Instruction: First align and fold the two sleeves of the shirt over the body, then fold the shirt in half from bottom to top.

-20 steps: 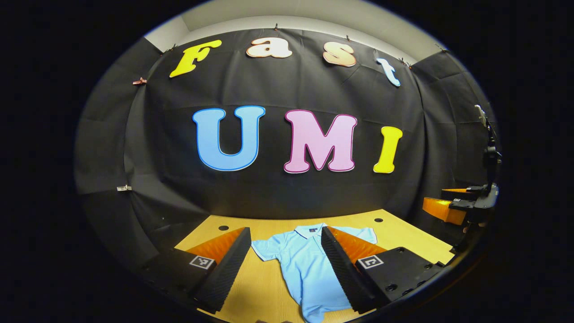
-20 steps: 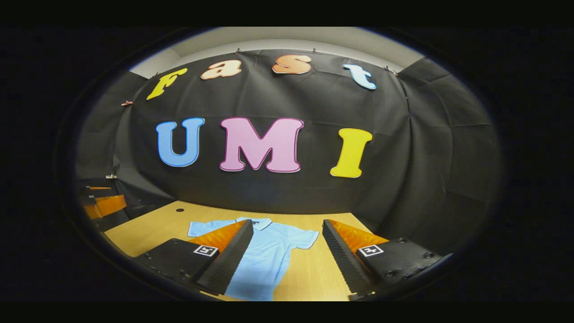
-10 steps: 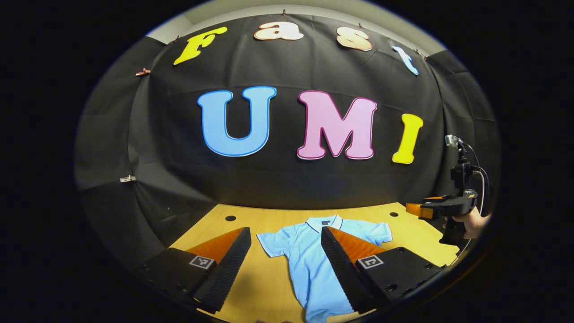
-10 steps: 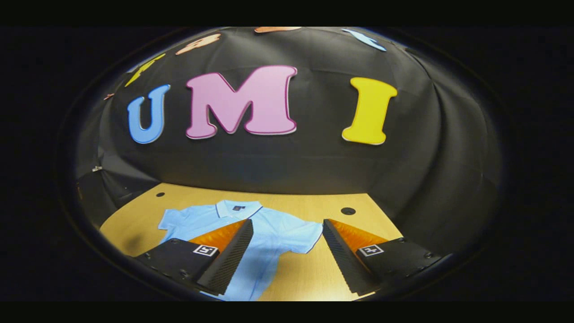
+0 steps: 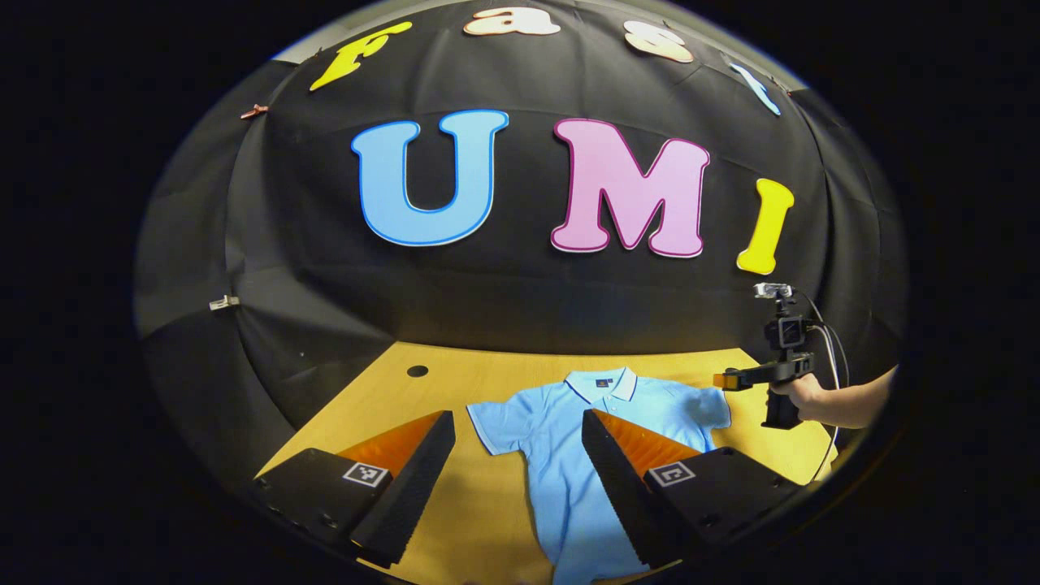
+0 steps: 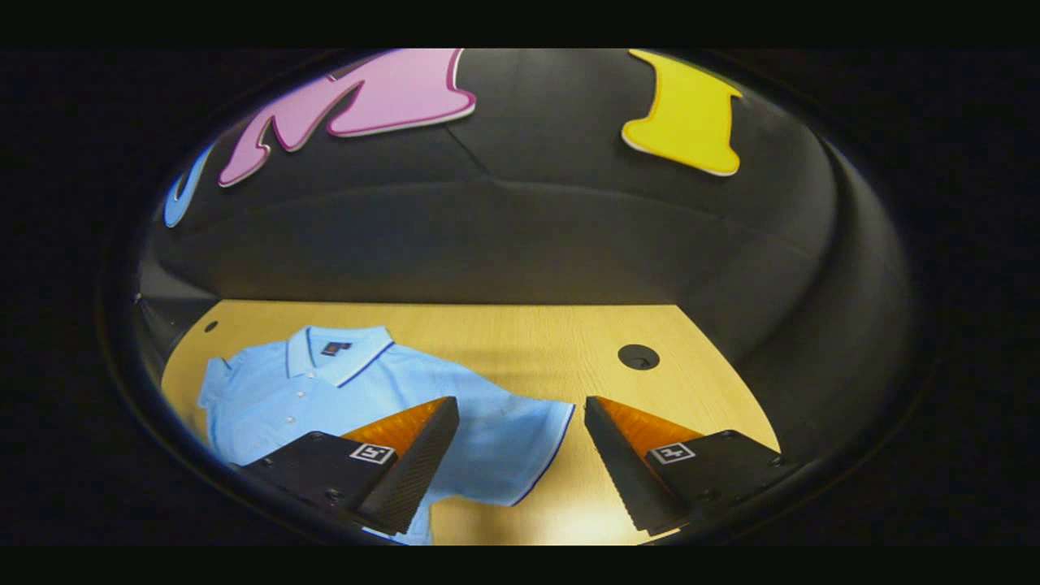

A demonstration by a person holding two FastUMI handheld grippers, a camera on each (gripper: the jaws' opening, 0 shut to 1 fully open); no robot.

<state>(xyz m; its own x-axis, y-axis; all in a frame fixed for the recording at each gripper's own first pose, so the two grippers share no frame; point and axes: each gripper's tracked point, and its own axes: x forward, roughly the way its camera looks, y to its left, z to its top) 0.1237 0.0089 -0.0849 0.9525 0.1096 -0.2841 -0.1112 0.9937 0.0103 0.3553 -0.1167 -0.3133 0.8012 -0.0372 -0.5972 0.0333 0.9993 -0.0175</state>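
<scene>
A light blue polo shirt [image 5: 561, 455] lies flat and face up on the wooden table [image 5: 487, 382], collar toward the back wall, both short sleeves spread out. My left gripper [image 5: 517, 422] hovers open above the table in front of the shirt's left sleeve [image 5: 493, 426]. In the right gripper view the shirt [image 6: 325, 398] fills the lower left, and my right gripper [image 6: 520, 406] is open just above its right sleeve [image 6: 520, 439]. The left gripper view also catches the right gripper [image 5: 760, 375], held by a hand [image 5: 800, 394], beside the shirt's right sleeve.
The table has round cable holes [image 5: 417, 370] [image 6: 638, 356] near its back corners. Black cloth walls close the booth behind and on both sides. Bare wood lies to the right of the shirt [image 6: 650, 325].
Both grippers have moved forward and tilted down toward the shirt. The right gripper has come in close over the right sleeve; the shirt itself has not moved.
</scene>
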